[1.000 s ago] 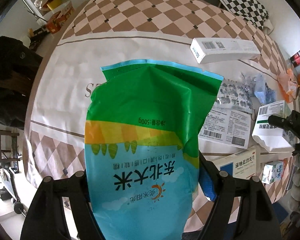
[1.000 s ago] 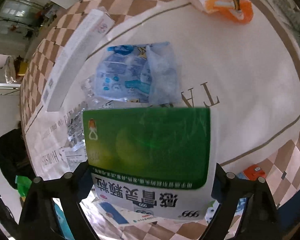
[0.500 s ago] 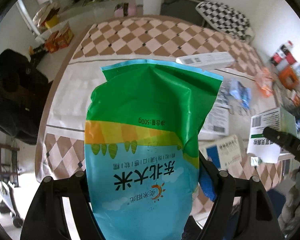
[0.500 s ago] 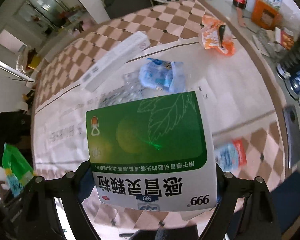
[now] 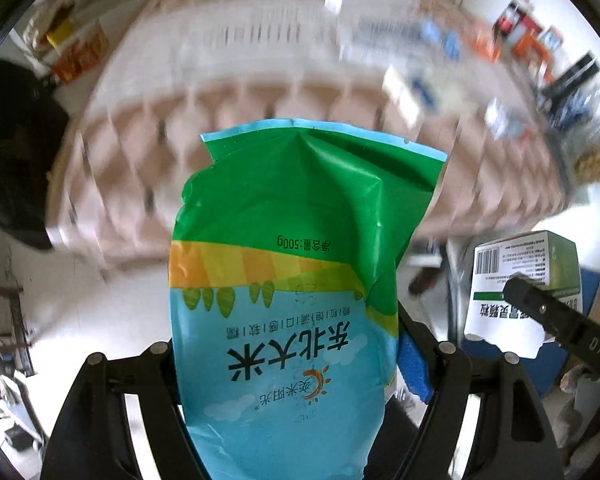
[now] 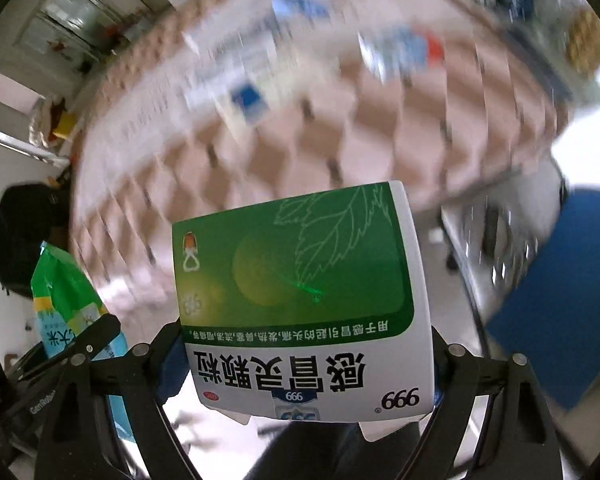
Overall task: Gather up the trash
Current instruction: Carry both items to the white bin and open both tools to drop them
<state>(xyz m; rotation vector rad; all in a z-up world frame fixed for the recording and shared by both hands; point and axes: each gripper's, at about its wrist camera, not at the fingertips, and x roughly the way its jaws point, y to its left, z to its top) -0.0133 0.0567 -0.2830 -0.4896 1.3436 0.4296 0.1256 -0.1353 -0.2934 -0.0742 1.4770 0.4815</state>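
Observation:
My left gripper (image 5: 288,360) is shut on a green, yellow and blue rice bag (image 5: 292,240), which stands up between its jaws. My right gripper (image 6: 306,348) is shut on a green and white medicine box (image 6: 300,272). Both hang past the front edge of the checkered table (image 5: 260,92), over pale floor. The two grippers are side by side. The medicine box (image 5: 524,264) and a right finger (image 5: 560,320) show at the right of the left wrist view. The rice bag (image 6: 60,288) shows at the left of the right wrist view.
The table is blurred, with several boxes and wrappers (image 5: 420,88) lying on it. A black bundle (image 5: 12,152) sits off its left end. A blue object (image 6: 560,280) and a metal frame (image 6: 480,240) stand on the floor to the right.
Both grippers have swung back off the tabletop with the bag and the box in them. The table has slid to the top of both views and the floor shows below.

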